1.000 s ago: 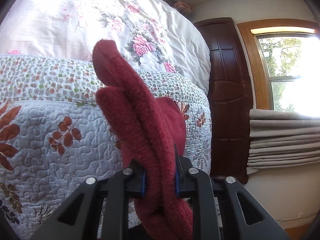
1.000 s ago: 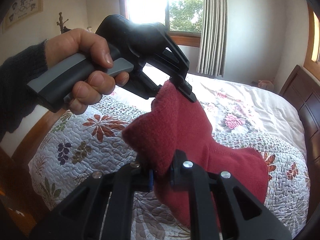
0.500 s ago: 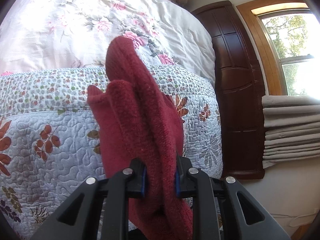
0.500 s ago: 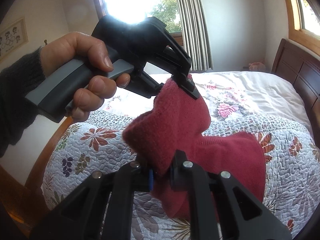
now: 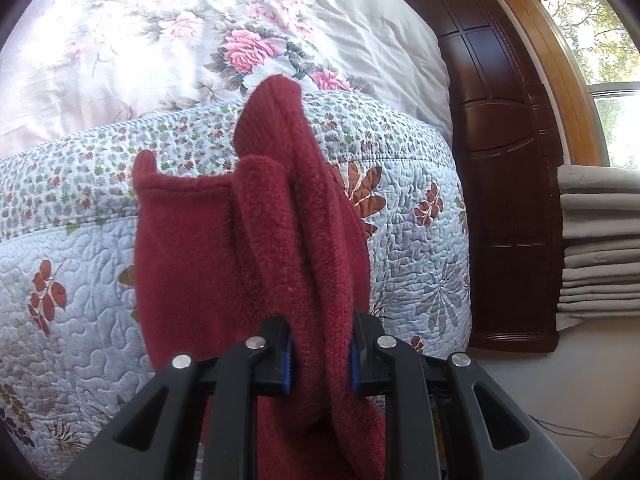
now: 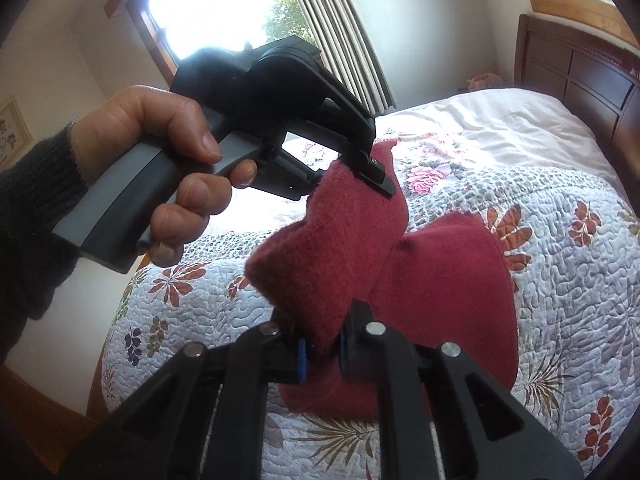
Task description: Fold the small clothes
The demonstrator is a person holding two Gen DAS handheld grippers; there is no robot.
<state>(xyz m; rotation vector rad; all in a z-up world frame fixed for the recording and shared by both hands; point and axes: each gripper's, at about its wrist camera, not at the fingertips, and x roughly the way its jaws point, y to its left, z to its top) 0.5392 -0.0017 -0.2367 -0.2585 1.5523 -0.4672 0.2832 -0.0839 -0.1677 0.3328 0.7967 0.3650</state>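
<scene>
— Since the earlier frame, what had moved?

— Both cameras had tilted: more of the white floral bedspread [image 5: 168,40] filled the left wrist view, and the red fleece garment [image 5: 256,264] had opened out, showing a flat hemmed panel to the left of its bunched folds.

— Where was the garment?

— Held in the air above the bed's quilt [image 6: 560,264], stretched between the two tools. A wider part of it hung lower, close over the quilt.

— And the tools?

— The left tool [image 5: 320,354] had its jaws pressed against a thick roll of the fleece, pinching it. In the right wrist view the same tool [image 6: 370,170] gripped the garment's upper corner, with a person's hand [image 6: 172,168] in a dark sleeve wrapped around the grey handle. The right tool [image 6: 322,346] pinched the lower edge of the fleece between its blue-padded jaws.

— Anything behind?

— A dark wooden headboard [image 5: 504,160] and a sunlit window [image 6: 224,8] with pale curtains.
</scene>
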